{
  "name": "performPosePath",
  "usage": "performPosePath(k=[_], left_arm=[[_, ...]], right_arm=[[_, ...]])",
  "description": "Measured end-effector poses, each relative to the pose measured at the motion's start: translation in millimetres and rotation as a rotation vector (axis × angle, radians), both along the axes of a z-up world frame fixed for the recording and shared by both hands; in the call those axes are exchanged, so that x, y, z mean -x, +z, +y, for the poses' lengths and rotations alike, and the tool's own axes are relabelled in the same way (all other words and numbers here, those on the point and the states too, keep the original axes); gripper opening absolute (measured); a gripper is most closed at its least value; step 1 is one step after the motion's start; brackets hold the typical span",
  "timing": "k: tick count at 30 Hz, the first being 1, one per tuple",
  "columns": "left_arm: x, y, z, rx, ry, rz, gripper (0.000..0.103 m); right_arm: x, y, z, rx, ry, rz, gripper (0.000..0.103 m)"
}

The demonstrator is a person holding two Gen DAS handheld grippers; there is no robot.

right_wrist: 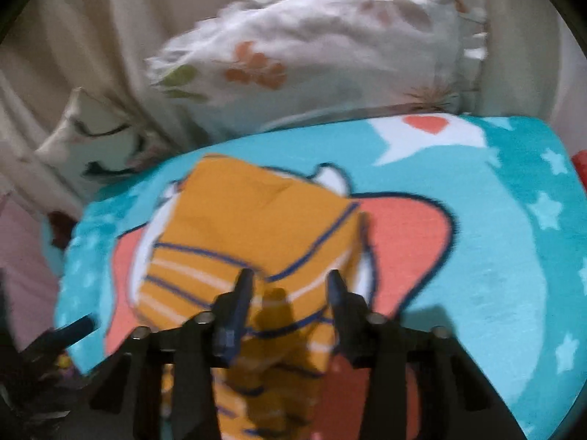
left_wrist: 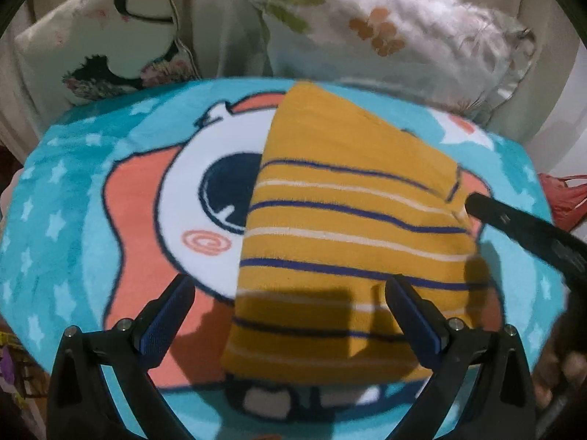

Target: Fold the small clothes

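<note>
A mustard-yellow garment (left_wrist: 348, 220) with navy and white stripes lies folded on a turquoise cartoon-print blanket (left_wrist: 73, 220). My left gripper (left_wrist: 290, 293) is open wide above the garment's near left corner, one finger over the blanket and the other over the cloth. One of my right gripper's fingers (left_wrist: 491, 211) reaches the garment's right edge. In the right wrist view the garment (right_wrist: 256, 220) lies under my right gripper (right_wrist: 290, 282). Its jaws stand apart over the striped cloth, and the pads do not press on it. The blanket (right_wrist: 495, 256) spreads to the right.
A white floral pillow (left_wrist: 385, 36) and a crane-print pillow (left_wrist: 102, 36) lean against beige upholstery behind the blanket. A red object (left_wrist: 561, 198) sits off the blanket's right edge. A hand (left_wrist: 561, 366) shows at the lower right.
</note>
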State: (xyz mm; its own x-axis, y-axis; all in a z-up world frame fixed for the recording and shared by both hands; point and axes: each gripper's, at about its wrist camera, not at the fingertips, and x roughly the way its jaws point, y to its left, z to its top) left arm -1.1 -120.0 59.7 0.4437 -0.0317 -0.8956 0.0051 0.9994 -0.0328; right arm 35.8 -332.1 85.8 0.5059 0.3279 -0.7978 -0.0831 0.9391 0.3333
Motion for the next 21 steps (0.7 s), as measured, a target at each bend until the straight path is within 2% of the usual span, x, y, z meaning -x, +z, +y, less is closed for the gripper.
performPosePath(k=[1,4,5,7,8,10,11,13,16,19,21], left_arm=[[-2.8,-8.2,1.0,-0.006,0.005,0.023,0.103],[-6.1,-37.1,6.9,0.004,0.026,0.109,0.103],[-5.1,-41.1,9.9,0.023,0.026,0.121,0.103],[-2.6,-40.8,13.9,0.031,0.018,0.118,0.103],[-1.5,-39.4,14.9,0.012,0.014,0.110,0.103],[-0.1,-39.2,18.0,0.004,0.006,0.107,0.103],[0.0,-40.4,20.2,0.013,0.009,0.114,0.103],[0.8,-43.1,21.6,0.023,0.015,0.118,0.103],[1.5,-43.1,19.3,0.011,0.012,0.116,0.103],[1.3,-42.6,18.6,0.003,0.010,0.114,0.103],[1.1,-42.9,18.2,0.014,0.007,0.120,0.103]], right_arm=[[-1.1,-6.0,5.7,-0.016,0.042,0.020,0.037],[-13.4,-35.4,11.7,0.028,0.096,0.098,0.033],[-17.6,-42.5,3.5,0.031,0.085,0.111,0.033],[-27.4,-44.0,-17.1,-0.034,0.027,0.135,0.034],[-28.6,-37.4,-25.4,-0.015,-0.025,0.126,0.034],[-27.4,-25.0,-30.6,0.163,-0.112,0.087,0.036],[-27.1,-19.6,-34.8,0.162,-0.130,0.072,0.037],[-28.0,-8.8,-38.7,0.067,-0.125,0.054,0.037],[-30.7,1.0,-13.0,0.033,-0.034,0.011,0.036],[-37.1,-15.9,6.8,-0.062,0.060,0.074,0.036],[-39.3,-36.0,9.6,-0.029,0.059,0.119,0.032]])
